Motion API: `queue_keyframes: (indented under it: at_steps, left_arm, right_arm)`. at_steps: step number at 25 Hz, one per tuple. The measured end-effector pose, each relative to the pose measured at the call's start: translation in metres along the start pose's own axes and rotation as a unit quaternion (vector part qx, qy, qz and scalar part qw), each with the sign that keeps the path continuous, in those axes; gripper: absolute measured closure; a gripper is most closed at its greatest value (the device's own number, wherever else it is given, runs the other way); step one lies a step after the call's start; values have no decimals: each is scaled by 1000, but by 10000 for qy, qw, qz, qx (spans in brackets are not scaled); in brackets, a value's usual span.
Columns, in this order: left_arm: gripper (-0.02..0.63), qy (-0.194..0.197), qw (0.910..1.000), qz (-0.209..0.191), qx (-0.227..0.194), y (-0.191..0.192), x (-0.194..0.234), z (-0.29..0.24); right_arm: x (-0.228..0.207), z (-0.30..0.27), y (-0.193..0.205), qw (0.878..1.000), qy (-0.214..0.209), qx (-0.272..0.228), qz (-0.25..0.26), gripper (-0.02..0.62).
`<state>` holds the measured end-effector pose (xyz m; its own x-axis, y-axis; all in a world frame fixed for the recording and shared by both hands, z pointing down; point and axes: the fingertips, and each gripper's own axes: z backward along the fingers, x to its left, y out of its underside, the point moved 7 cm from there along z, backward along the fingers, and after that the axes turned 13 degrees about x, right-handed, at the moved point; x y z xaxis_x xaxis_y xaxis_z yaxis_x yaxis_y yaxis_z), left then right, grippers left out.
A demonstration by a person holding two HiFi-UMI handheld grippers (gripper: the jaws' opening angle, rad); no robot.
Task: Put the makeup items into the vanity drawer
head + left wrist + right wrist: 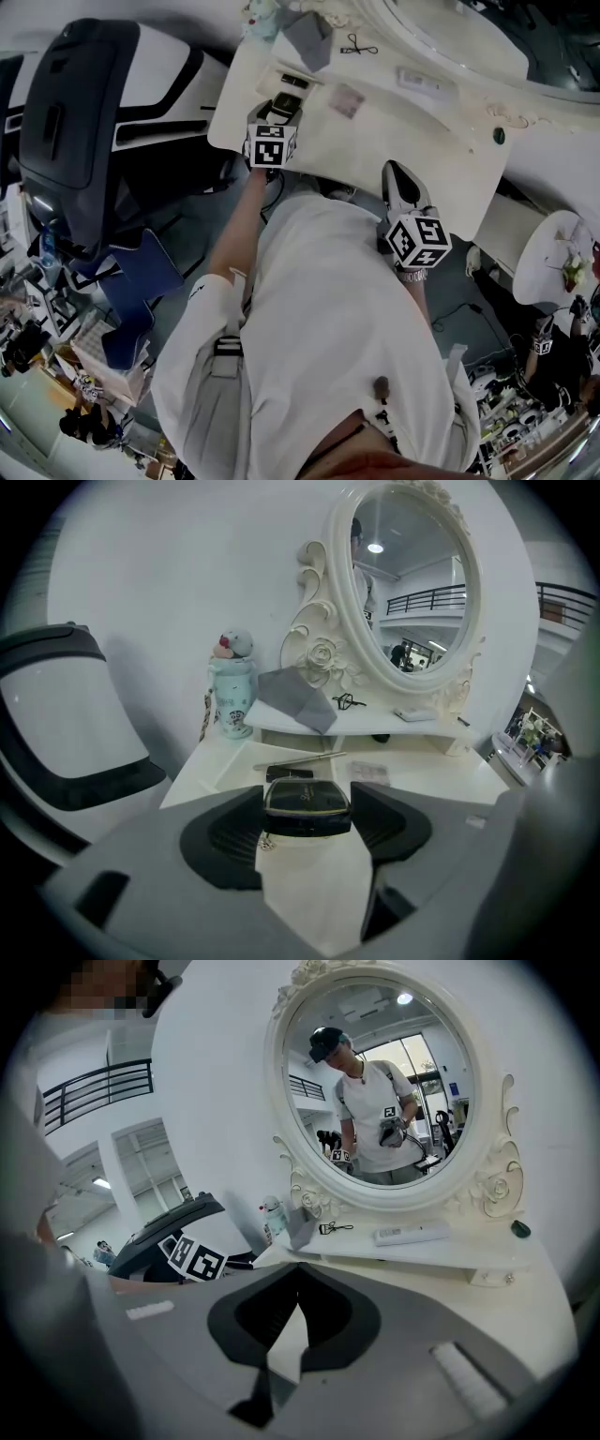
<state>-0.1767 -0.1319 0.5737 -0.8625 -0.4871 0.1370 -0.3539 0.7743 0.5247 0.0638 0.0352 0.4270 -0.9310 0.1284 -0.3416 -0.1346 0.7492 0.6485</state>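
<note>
**Compact in the grip, not yet stowed**

The left tongs point(307, 810) are clamped on a black compact point(306, 797), with one pad against each side. Gripped this way, the flat case rides level with its lid up and should not tip out. It hangs above the left part of the white counter point(441, 772), clear of the surface. The head view shows the same tongs point(281, 105) reaching over that end.

Just beyond the compact lie a dark stick point(289, 773) and a thin pencil point(300, 759), close together. A small pale packet point(369, 772) lies to their right. These are probably more makeup waiting its turn. They seem to rest in or beside a shallow recess, but I cannot tell whether that recess is the drawer.

The right tongs point(296, 1277) are pressed together with nothing between them. They are held back at the counter's near edge, likely kept out of the way or free to work the drawer.

The low shelf point(375, 726) under the oval mirror point(412, 583) holds a grey cloth point(295, 700) and an eyelash curler point(347, 701), well apart from the compact.

The compact looks to be mid-carry, with the stowing still ahead.
</note>
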Motion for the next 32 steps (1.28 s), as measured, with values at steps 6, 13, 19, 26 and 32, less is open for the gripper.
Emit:
queue_keyframes:
  at_steps: [6,13,19,26,32]
  left_arm:
    - [310,94,9997,-116,188,-7,7,-15]
    - [310,181,9987,-227,414,-17,10,-35]
    - [310,152,9978,-315,566,-17,18,-48]
    - [307,12,9966,-566,606,-17,16,-51]
    - [307,-70,9966,-591,564,-16,17,-52]
  right_arm:
    - [-1,-9,-6,9999,110,42,-94,589]
    - [2,-23,-14,9996,183,114,-162,589]
    - [0,-31,-21,9992,284,123,-272,589]
    - [3,-41,-26,9989,315,162,-293,589]
    - [6,-44,-25,9987,316,127,-390,589]
